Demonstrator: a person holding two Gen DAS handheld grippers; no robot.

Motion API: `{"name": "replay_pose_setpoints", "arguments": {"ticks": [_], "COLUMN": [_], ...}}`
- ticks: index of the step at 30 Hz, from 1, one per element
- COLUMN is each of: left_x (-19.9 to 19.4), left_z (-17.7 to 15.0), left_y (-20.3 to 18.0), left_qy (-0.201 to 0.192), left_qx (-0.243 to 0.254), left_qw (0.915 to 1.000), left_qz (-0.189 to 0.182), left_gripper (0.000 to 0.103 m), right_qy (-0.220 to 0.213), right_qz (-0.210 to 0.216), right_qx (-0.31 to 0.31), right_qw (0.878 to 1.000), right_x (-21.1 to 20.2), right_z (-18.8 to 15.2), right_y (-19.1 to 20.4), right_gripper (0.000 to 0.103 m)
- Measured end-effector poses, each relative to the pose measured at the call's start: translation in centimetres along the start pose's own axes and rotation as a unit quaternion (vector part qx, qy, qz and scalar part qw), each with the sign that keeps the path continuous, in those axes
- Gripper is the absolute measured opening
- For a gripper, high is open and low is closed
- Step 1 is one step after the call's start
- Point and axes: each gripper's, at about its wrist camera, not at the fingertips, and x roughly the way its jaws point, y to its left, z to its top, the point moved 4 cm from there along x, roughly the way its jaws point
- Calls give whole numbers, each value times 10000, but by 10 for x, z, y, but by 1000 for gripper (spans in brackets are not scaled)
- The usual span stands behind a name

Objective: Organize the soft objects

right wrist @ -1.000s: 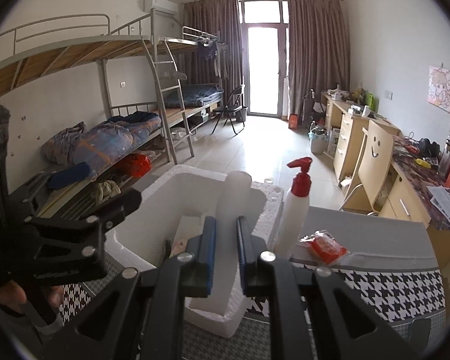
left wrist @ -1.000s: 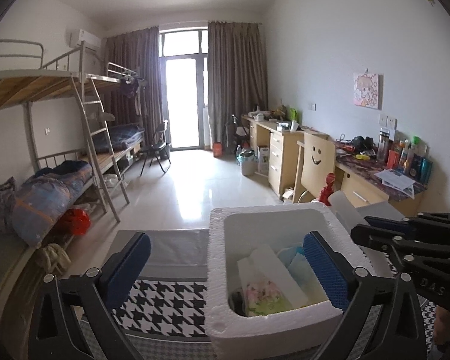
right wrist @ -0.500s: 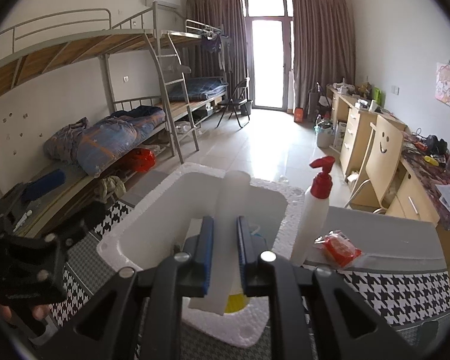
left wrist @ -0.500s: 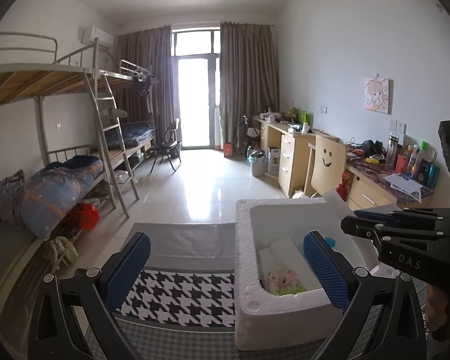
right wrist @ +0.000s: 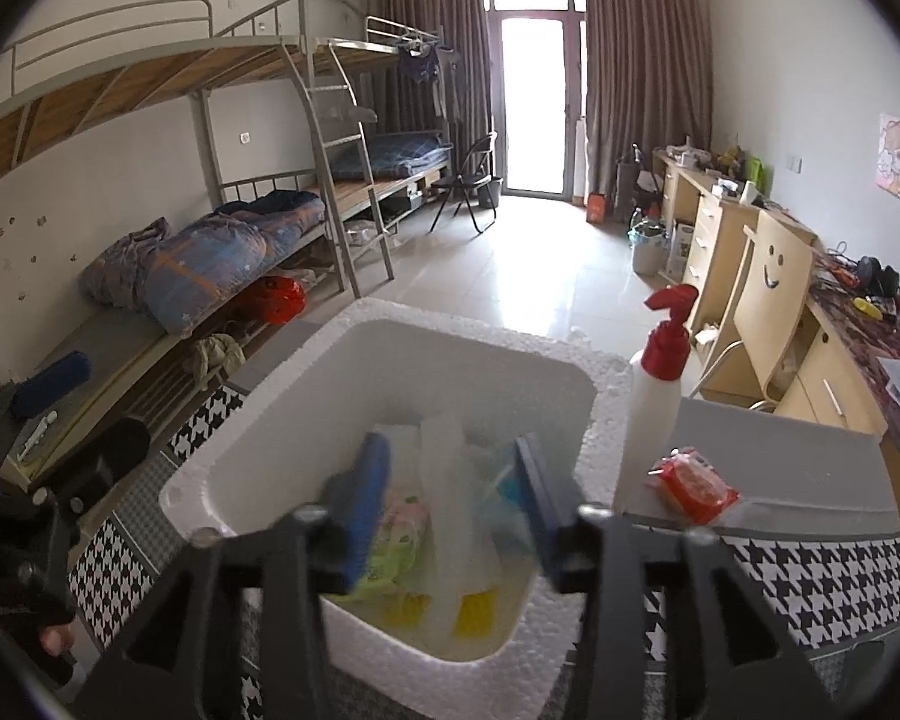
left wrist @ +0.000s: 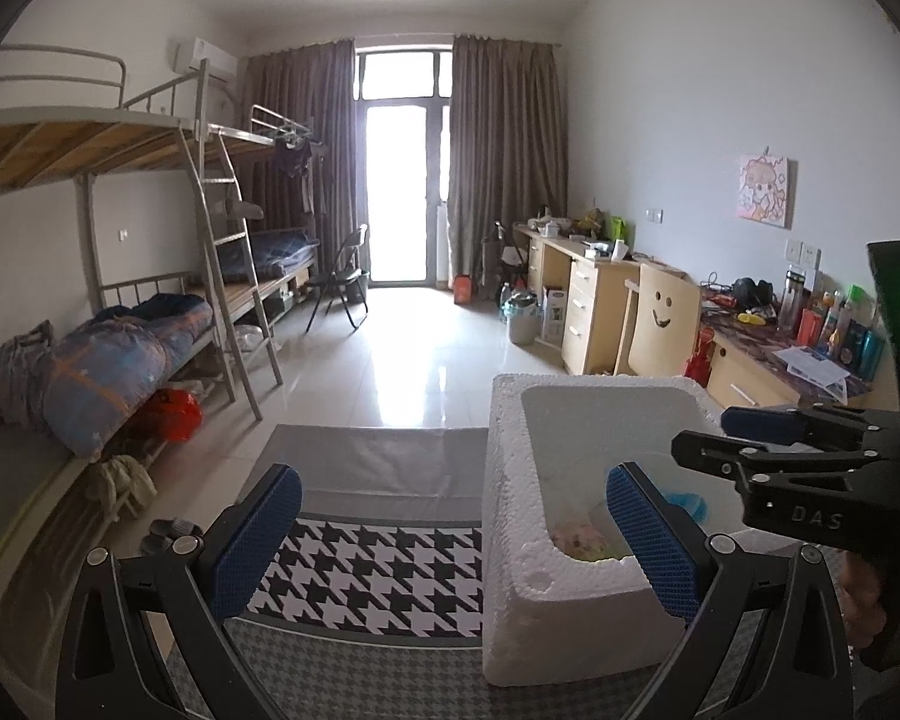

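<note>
A white foam box [right wrist: 450, 324] sits on the houndstooth cloth and holds several soft packs. My right gripper [right wrist: 453, 468] hangs over it with its jaws opening. A white translucent pack [right wrist: 456, 516] stands loose between the blurred blue pads, touching neither, its lower end among a floral pack [right wrist: 399, 525] and yellow items. My left gripper [left wrist: 450, 498] is open and empty, left of the foam box [left wrist: 510, 480], with one pad in front of the box's inside. The right gripper [left wrist: 768, 438] shows over the box's right side. A red packet [right wrist: 693, 489] lies on the grey mat.
A white bottle with a red pump [right wrist: 657, 384] stands against the box's right rim. The grey mat [right wrist: 780, 450] lies right of the box. Bunk beds [left wrist: 120, 348] run along the left, desks and a chair [left wrist: 660, 324] along the right.
The right gripper's jaws have spread and let go of the white pack, which has sunk into the box. The box has slid to the right in the left wrist view.
</note>
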Motion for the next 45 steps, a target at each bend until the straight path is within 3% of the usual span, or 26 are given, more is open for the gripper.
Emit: {"name": "replay_pose_setpoints", "arguments": {"ticks": [19, 45], "left_x": [-23, -79], "left_z": [0, -11], "left_y": [-17, -39], "left_qy": [-154, -609], "left_qx": [118, 209], "left_qw": [9997, 9968], "left_qz": [-137, -482], "left_gripper": [102, 102], "right_qy": [-687, -1288], "right_qz": [-93, -118], "right_qx": [72, 139], "right_qw": [9976, 9915], "right_x": [-58, -122], "right_z": [-7, -43], "right_y": [-4, -8], "right_gripper": [97, 97]}}
